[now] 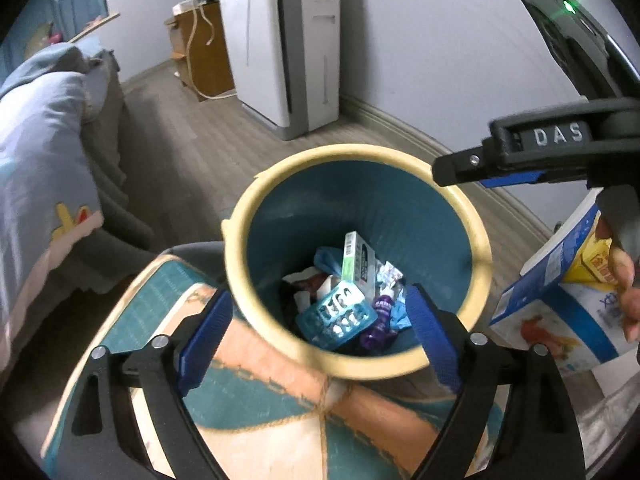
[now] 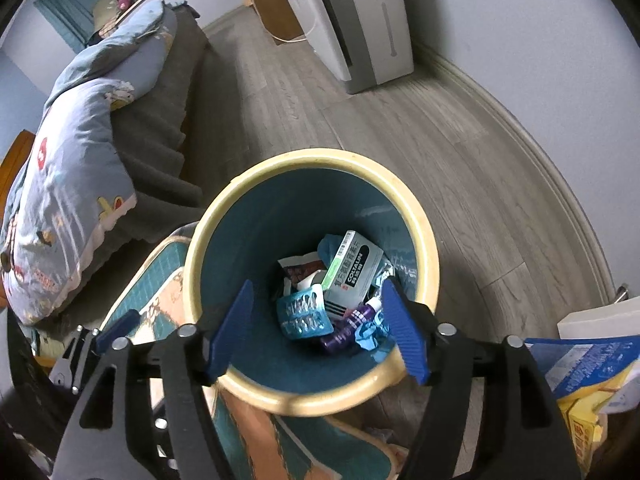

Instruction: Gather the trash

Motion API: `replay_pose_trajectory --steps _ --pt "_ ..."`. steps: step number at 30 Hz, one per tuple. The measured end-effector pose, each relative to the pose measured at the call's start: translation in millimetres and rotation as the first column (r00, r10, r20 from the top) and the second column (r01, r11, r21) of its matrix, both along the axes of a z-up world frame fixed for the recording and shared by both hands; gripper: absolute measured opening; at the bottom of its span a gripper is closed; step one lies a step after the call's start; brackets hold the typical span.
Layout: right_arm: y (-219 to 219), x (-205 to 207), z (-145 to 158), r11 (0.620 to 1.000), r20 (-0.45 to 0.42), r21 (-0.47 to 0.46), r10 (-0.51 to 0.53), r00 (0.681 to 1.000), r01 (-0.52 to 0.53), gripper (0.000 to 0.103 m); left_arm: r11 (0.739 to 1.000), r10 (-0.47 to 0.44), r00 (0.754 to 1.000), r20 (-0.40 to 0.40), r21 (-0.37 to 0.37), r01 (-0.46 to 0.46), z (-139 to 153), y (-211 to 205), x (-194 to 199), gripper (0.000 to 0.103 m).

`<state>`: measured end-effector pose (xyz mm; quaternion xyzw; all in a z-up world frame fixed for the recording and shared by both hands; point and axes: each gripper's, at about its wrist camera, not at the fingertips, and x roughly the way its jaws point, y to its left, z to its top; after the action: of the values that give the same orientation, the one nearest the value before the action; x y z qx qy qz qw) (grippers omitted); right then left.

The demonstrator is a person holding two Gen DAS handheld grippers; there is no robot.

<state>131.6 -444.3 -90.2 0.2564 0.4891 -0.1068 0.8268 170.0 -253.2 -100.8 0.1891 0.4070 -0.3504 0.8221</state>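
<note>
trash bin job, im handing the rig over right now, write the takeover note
Left gripper: open, nothing between its jaws, above the bin.
Right gripper: open and empty, also above the bin.
Trash bin: on the floor beside a patterned cushion; inside lie a green-and-white medicine box, a blue blister tray, a purple bottle and crumpled wrappers.
Done: those pieces are in the bin.
Left: a blue-and-white carton to the right of the bin, with a hand on it, is not in yet. Check around for more.
</note>
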Motion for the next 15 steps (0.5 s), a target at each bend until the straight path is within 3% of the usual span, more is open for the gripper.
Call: replay_pose_trajectory --steps 5,7,15 --pt "12.0 -26.6 19.2 0.999 0.022 -0.025 0.028 0.999 -0.028 0.092 0.997 0.060 0.998 -0.033 -0.038 -0.062 22.7 20.9 -17.2 0.094" --pt "16.0 -41.2 31.1 0.999 0.040 -0.037 0.026 0.999 -0.025 0.096 0.994 0.085 0.996 -0.029 -0.061 -0.087 35.1 31.2 -28.6 0.096" --pt "37.2 -89.2 67.3 0.995 0.123 -0.088 0.062 0.990 -0.051 0.097 0.982 0.161 0.987 0.022 -0.107 -0.157 79.4 72.8 -69.1 0.098"
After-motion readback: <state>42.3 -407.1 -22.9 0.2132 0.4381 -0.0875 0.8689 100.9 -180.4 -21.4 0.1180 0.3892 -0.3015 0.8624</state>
